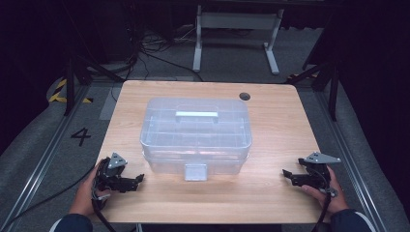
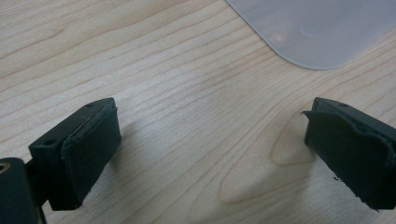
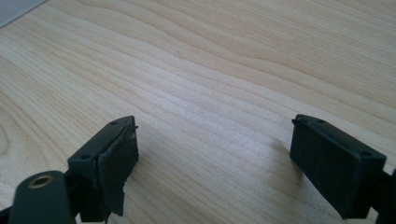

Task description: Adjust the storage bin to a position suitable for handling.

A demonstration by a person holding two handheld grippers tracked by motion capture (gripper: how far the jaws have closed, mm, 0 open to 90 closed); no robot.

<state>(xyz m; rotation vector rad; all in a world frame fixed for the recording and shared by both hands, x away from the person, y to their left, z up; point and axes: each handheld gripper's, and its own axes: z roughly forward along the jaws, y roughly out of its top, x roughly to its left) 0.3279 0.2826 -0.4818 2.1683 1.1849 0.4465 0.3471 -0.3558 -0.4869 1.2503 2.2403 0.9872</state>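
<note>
Box: clear plastic box [image 1: 196, 135], lid shut, mid-table [image 1: 270, 193], front latch [image 1: 196, 171] toward the person.
Left gripper [image 1: 138, 179]: left of the box's front corner, jaws wide apart, holding nothing.
Right gripper [image 1: 286, 174]: right of the box, well apart from it, jaws wide apart, holding nothing.

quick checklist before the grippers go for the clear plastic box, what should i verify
1. Left hand-held gripper empty, jaws apart: ok, bare wood shows between its pads in the left gripper view.
2. Right hand-held gripper empty, jaws apart: ok, bare wood between its pads too.
3. Clear plastic box upright on the table with its lid on: ok.
4. Front latch facing the person and unobstructed: ok; whether it is fastened: cannot tell.
5. Top handle lying flat on the lid: ok.
6. Box contents: cannot tell, the walls are cloudy.
</note>
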